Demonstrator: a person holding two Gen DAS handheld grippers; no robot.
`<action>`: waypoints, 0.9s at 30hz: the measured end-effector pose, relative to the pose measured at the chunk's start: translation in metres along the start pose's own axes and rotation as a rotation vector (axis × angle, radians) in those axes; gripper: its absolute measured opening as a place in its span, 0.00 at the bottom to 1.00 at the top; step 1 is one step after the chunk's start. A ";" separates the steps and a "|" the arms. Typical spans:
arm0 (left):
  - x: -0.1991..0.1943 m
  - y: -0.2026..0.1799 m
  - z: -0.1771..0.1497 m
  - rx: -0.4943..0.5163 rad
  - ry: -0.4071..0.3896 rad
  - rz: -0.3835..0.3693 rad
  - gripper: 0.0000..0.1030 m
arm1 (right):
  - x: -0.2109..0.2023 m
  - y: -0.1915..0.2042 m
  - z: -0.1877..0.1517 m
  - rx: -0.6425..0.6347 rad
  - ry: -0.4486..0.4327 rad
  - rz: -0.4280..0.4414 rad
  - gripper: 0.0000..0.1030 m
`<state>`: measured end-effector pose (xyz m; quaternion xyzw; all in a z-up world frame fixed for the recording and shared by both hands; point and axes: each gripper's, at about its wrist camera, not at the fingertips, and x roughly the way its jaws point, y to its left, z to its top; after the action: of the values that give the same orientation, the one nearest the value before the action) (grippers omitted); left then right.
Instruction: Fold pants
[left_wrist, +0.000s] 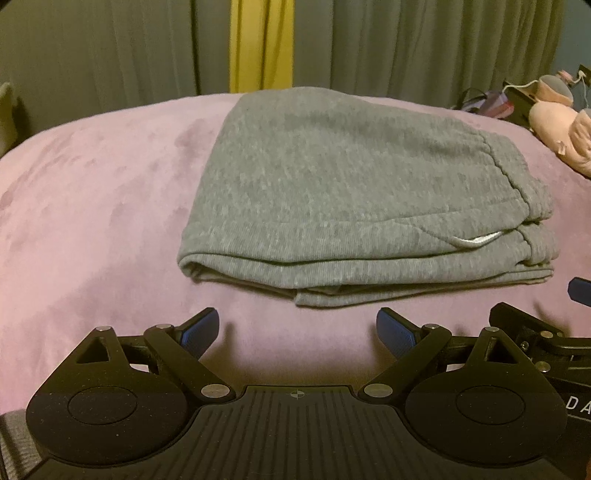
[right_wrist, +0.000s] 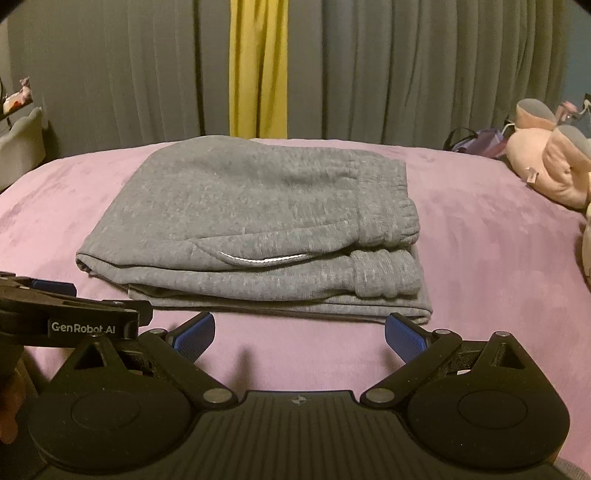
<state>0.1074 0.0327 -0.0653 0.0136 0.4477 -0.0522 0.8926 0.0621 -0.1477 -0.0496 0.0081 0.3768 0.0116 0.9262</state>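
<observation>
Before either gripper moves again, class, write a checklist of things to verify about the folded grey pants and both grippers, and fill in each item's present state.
1. Left gripper open and empty: ok.
2. Right gripper open and empty: ok.
3. Grey pants folded into a compact stack: ok.
4. Both grippers clear of the fabric: ok.
5. Pants lying fully on the pink bedcover, apart from the plush toy: ok.
6. Far edge of the fold neat: cannot tell.

left gripper (left_wrist: 297, 332) | black linkage | blue pads | silver screws
</observation>
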 end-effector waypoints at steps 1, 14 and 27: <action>0.000 0.000 0.000 -0.003 0.002 0.000 0.93 | 0.000 0.000 0.000 0.001 0.000 -0.001 0.96; 0.000 0.004 -0.002 -0.025 0.021 -0.011 0.93 | -0.002 -0.001 -0.001 0.009 0.003 -0.014 0.96; 0.002 0.003 -0.002 -0.019 0.029 -0.015 0.93 | -0.002 -0.001 -0.002 0.018 0.009 -0.021 0.96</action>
<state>0.1068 0.0358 -0.0681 0.0025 0.4610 -0.0544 0.8857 0.0599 -0.1492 -0.0498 0.0125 0.3812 -0.0015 0.9244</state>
